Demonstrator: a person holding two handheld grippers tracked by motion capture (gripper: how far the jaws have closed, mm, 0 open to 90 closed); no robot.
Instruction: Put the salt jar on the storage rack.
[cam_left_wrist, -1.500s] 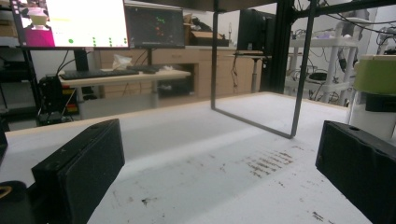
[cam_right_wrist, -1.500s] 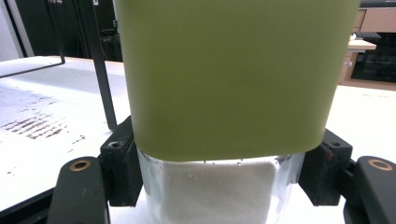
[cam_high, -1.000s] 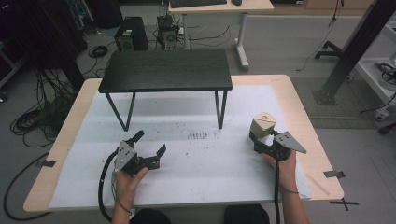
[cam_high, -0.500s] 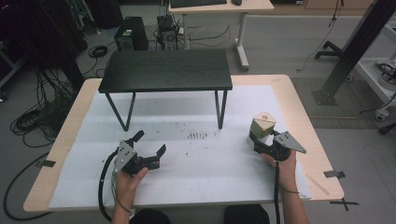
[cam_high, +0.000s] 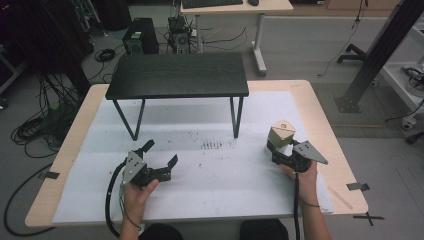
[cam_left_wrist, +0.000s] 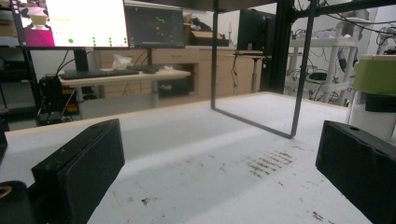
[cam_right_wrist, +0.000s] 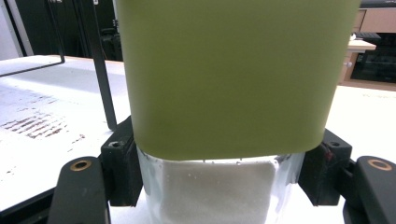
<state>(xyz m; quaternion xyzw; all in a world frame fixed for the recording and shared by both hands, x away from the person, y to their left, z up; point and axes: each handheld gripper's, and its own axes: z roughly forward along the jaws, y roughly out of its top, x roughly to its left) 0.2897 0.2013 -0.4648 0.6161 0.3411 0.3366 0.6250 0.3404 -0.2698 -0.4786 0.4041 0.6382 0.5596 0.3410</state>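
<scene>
Nothing has shifted since the earlier frame: at right of centre in the high view the right gripper clamps the green-lidded jar of white grains upright on the table (presumably ready for lifting), while the left gripper waits wide open at lower left.

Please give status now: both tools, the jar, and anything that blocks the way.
Right tool shut on jar, green lid, white powder inside. Left tool open, empty, low over the white mat. Small black table stands behind; nothing between them.

Grey floor, tangled cables, far desk, lit monitors
</scene>
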